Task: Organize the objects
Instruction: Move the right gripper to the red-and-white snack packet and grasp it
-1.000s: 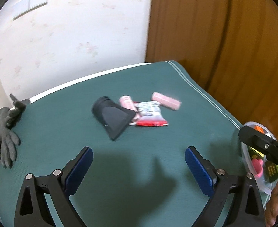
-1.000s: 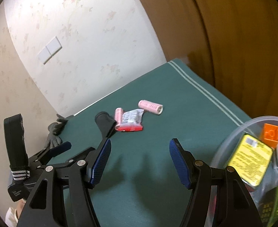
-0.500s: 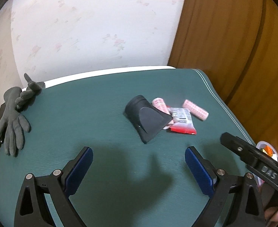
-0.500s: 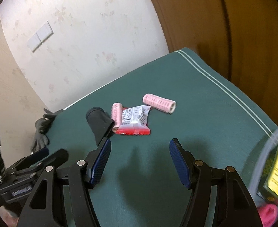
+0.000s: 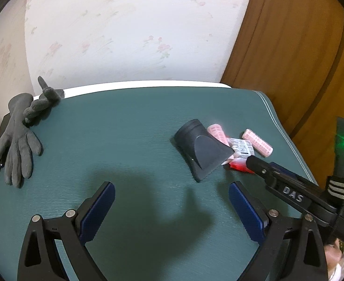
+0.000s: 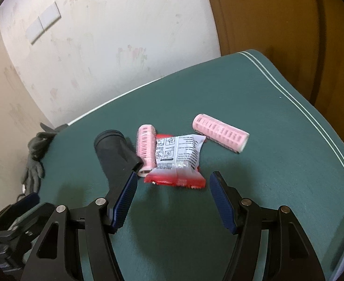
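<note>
A black nozzle (image 6: 114,154), two pink hair rollers (image 6: 146,149) (image 6: 221,132) and a red and white packet (image 6: 176,161) lie together on the green mat (image 6: 277,140). My right gripper (image 6: 173,194) is open and empty, just in front of the packet. My left gripper (image 5: 170,208) is open and empty over bare mat, well short of the nozzle (image 5: 200,151). The right gripper's finger (image 5: 261,166) reaches in from the right in the left wrist view and covers part of the packet (image 5: 241,157).
A pair of grey gloves (image 5: 20,126) lies at the mat's far left edge by the wall. A wooden panel (image 5: 300,46) stands behind the mat's right end. The mat's right edge has pale stripes (image 6: 312,121).
My right gripper has moved forward and left, away from the clear bin, up to the packet. My left gripper has swung left, so the gloves are more in view.
</note>
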`<state>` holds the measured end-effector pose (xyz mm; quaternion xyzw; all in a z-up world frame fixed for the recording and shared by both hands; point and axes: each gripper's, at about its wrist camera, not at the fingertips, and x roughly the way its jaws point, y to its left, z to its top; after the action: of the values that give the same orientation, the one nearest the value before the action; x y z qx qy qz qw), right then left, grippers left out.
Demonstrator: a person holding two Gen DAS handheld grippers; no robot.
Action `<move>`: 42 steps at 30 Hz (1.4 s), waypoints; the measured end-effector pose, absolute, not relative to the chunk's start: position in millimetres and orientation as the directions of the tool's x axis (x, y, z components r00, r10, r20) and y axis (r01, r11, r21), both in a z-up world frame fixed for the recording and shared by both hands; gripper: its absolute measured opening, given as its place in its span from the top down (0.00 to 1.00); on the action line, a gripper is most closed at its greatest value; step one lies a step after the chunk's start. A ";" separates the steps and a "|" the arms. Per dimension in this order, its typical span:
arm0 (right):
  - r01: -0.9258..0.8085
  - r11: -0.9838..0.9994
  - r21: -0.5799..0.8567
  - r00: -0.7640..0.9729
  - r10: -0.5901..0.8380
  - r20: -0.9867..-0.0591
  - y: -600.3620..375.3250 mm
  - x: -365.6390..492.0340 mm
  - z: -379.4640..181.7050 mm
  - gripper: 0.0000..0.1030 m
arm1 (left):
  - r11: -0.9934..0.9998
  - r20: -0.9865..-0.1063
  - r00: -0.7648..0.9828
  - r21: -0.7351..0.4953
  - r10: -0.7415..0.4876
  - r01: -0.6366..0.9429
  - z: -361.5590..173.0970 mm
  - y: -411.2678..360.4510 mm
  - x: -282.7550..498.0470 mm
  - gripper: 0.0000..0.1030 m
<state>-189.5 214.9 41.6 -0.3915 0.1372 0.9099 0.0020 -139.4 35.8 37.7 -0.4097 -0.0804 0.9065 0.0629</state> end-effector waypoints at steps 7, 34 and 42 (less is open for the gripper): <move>-0.125 -0.969 0.213 -0.665 -0.078 -0.743 214.2 -210.5 27.0 0.36 | -0.981 -0.742 -0.650 -0.191 0.164 -0.030 31.7 30.5 -144.5 0.03; -0.114 -0.979 0.167 -0.637 -0.057 -0.769 215.5 -208.3 22.5 0.52 | -0.987 -0.765 -0.628 -0.155 0.139 -0.030 23.9 46.2 -175.3 0.03; -0.075 -0.975 0.209 -0.616 -0.119 -0.779 214.8 -186.1 24.0 0.52 | -0.987 -0.771 -0.621 -0.159 0.143 -0.029 23.1 60.6 -186.9 0.03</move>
<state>-186.1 214.8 24.0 -0.4379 0.1108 0.8921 -0.0125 -186.9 60.6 23.1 -0.4326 -0.0657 0.8979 0.0479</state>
